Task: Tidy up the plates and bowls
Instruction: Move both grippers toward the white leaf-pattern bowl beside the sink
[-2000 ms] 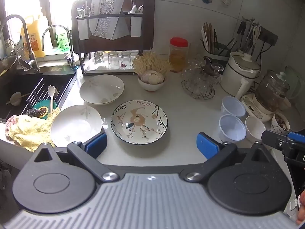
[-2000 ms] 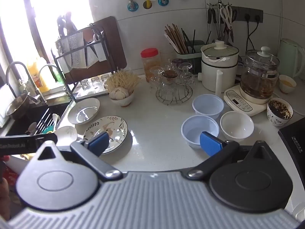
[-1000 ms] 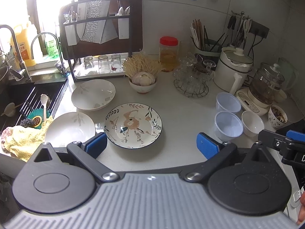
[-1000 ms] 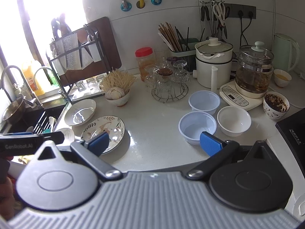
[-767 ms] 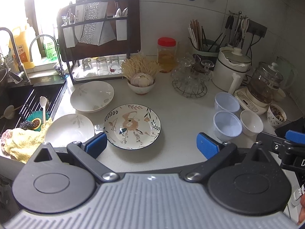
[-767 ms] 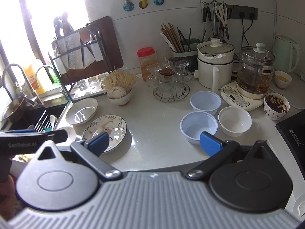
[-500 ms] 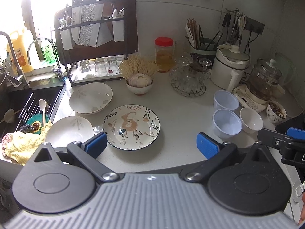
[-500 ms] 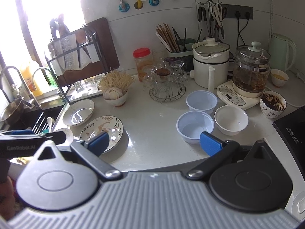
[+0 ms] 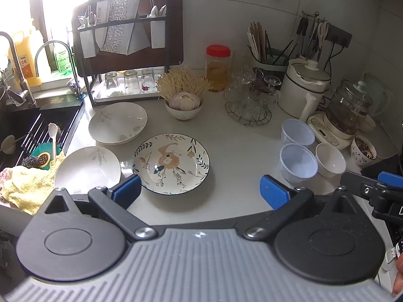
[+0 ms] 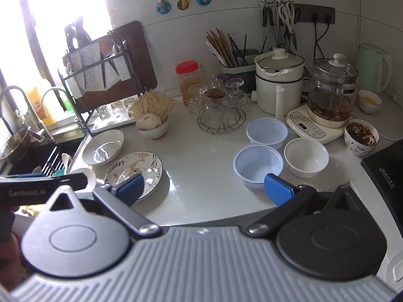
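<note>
Both claws hang over the near edge of the counter (image 9: 239, 151) and hold nothing. The left claw (image 9: 199, 191) has its blue pads spread wide apart, and the right claw (image 10: 205, 188) is spread wide too. Nearest the left claw, close to the near edge, sits the flowered plate (image 9: 171, 162). Just beside it, toward the sink at the left end of the counter, is a plain white plate (image 9: 88, 167) with a yellow cloth (image 9: 27, 183) next to it. A little farther back lies another white plate (image 9: 118, 122). The three plates lie apart, and none is on top of another. Toward the right end of the counter, near the right claw, stand a clear plastic bowl (image 10: 258, 166) and a small white bowl (image 10: 306, 157), almost touching. A second plastic bowl (image 10: 267, 133) stands just behind them. None of the bowls is set inside another. Farther back are a bowl of garlic (image 9: 183, 104), a wire stand of glasses (image 9: 248, 105) and a dish rack (image 9: 126, 50) by the back wall. It looks like the tidying has not started. All the plates and bowls are left to gather.
</note>
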Demonstrator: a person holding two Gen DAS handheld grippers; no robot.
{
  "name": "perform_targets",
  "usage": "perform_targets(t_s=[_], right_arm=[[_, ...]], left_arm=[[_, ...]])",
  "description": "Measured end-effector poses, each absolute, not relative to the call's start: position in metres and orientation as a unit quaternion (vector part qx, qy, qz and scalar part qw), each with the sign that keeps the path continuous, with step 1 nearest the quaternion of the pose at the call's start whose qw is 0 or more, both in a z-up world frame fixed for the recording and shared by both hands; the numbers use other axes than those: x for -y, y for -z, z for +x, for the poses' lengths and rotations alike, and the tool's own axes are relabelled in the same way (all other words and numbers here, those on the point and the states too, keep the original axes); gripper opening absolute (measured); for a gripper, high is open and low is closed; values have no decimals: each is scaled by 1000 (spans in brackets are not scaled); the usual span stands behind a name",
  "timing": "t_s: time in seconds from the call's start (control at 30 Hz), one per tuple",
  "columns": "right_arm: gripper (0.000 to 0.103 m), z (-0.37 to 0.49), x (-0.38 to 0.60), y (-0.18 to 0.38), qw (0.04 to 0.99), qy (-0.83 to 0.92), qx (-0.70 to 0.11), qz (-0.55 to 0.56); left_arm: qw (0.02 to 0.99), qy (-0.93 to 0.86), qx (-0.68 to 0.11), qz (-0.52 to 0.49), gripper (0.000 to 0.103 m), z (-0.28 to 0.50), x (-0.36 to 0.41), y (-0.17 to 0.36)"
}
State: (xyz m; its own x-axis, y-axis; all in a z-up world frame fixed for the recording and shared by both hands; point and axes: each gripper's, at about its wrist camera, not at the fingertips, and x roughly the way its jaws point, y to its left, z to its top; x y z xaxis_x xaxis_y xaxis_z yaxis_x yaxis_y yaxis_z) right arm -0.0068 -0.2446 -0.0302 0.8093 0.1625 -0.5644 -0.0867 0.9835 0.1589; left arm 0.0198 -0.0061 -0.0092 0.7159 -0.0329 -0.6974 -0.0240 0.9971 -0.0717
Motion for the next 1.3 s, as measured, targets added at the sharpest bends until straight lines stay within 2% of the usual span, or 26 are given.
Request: perform_targets(t_s=[1.3], right_arm=[[103, 4, 285, 40, 945, -69, -308, 83]], left_arm=[[919, 20, -387, -64, 102, 36, 49, 17]])
